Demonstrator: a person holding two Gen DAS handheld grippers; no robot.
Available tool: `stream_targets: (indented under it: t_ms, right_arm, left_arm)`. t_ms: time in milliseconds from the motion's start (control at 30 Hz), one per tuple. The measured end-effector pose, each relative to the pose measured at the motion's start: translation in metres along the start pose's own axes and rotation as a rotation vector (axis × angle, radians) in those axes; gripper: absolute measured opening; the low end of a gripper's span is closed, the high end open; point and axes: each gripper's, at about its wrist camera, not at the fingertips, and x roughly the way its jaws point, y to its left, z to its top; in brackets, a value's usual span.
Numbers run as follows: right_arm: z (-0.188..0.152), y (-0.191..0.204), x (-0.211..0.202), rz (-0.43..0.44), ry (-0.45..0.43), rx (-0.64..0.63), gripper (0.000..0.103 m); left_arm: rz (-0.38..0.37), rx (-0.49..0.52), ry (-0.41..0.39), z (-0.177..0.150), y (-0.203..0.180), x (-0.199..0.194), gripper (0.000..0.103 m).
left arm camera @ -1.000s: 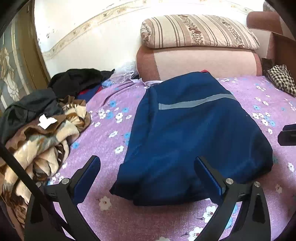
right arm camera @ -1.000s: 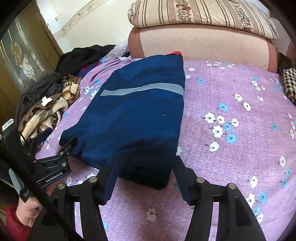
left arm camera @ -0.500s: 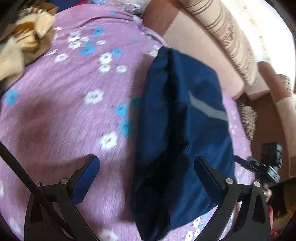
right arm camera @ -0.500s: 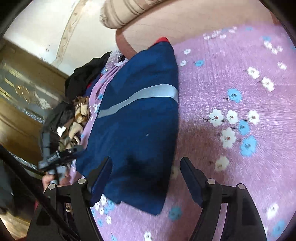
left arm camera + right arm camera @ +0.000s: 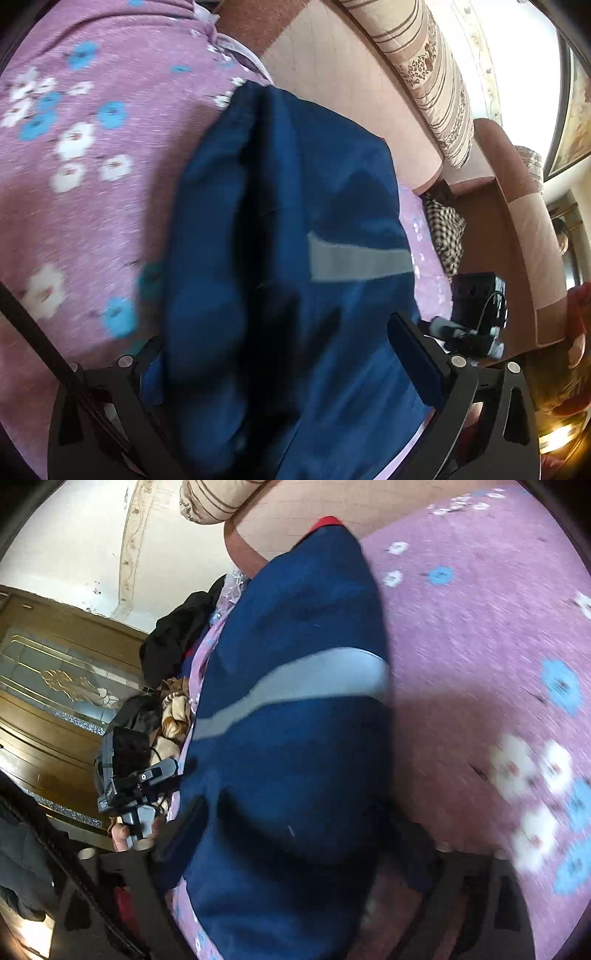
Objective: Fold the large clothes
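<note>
Bedspread (image 5: 85,206) comes first as a hazard: the purple flowered sheet lies loose under everything, and a low pinch along an edge could, I judge, catch it together with the clothing and drag both. On it lies the navy garment (image 5: 280,258), already folded into a long thick bundle with a grey reflective stripe (image 5: 291,690) across it, one narrow end reaching towards the padded headboard (image 5: 354,81). The bundle is bulky and its layers look slack, so a grip on only the top layer could peel the fold open, and two uneven grabs could skew it. The left gripper (image 5: 280,354) straddles the near end with its jaws spread wide, cloth lying between them but neither pad seen pressing — it holds nothing. The right gripper (image 5: 295,849) is opening at this moment, its fingers standing either side of the same near end, nothing clamped; both frames are smeared, so a hurried close may miss the edge. Hard to make out: the right gripper's fingers sit in deep shadow and blur, the left gripper's left pad is partly covered by cloth, the garment's near hem runs off the bottom of both views, and a red scrap at its far tip (image 5: 327,520) cannot be identified.
</note>
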Motion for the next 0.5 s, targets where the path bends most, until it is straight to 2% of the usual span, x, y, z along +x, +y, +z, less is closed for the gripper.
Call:
stream_targets:
  t_ms: [33, 67, 100, 133, 167, 200, 233, 267, 333, 367, 500]
  right_arm:
    - [0.003, 0.003, 0.004, -0.012, -0.009, -0.013, 0.099]
    - [0.005, 0.006, 0.008, -0.022, -0.013, -0.035, 0.095]
    - [0.008, 0.009, 0.012, -0.042, -0.017, -0.053, 0.090]
    - [0.010, 0.011, 0.013, -0.058, -0.019, -0.064, 0.081]
    - [0.012, 0.013, 0.011, -0.060, -0.020, -0.078, 0.068]
    - [0.011, 0.015, 0.007, -0.069, -0.022, -0.099, 0.058]
    - [0.012, 0.015, 0.002, -0.080, -0.024, -0.116, 0.046]
    - [0.012, 0.017, -0.004, -0.074, -0.031, -0.120, 0.041]
    - [0.010, 0.024, -0.012, -0.085, -0.051, -0.137, 0.039]
    - [0.007, 0.034, -0.015, -0.111, -0.055, -0.169, 0.038]
    - [0.000, 0.054, -0.040, -0.102, -0.079, -0.200, 0.036]
  left_arm:
    - [0.004, 0.006, -0.003, 0.000, -0.003, 0.002, 0.095]
    - [0.025, 0.018, -0.007, 0.000, -0.007, 0.004, 0.087]
    - [0.064, 0.029, -0.010, -0.001, -0.011, 0.006, 0.072]
    - [0.111, 0.033, -0.028, -0.004, -0.014, 0.005, 0.062]
    - [0.118, 0.038, -0.035, -0.006, -0.016, 0.003, 0.056]
    - [0.122, 0.047, -0.050, -0.008, -0.019, 0.001, 0.044]
    - [0.120, 0.046, -0.073, -0.010, -0.022, -0.003, 0.041]
    - [0.119, 0.045, -0.086, -0.012, -0.025, -0.006, 0.040]
    - [0.143, 0.089, -0.106, -0.017, -0.044, -0.010, 0.037]
    - [0.143, 0.099, -0.110, -0.020, -0.050, -0.012, 0.037]
    - [0.119, 0.148, -0.095, -0.035, -0.092, -0.014, 0.037]
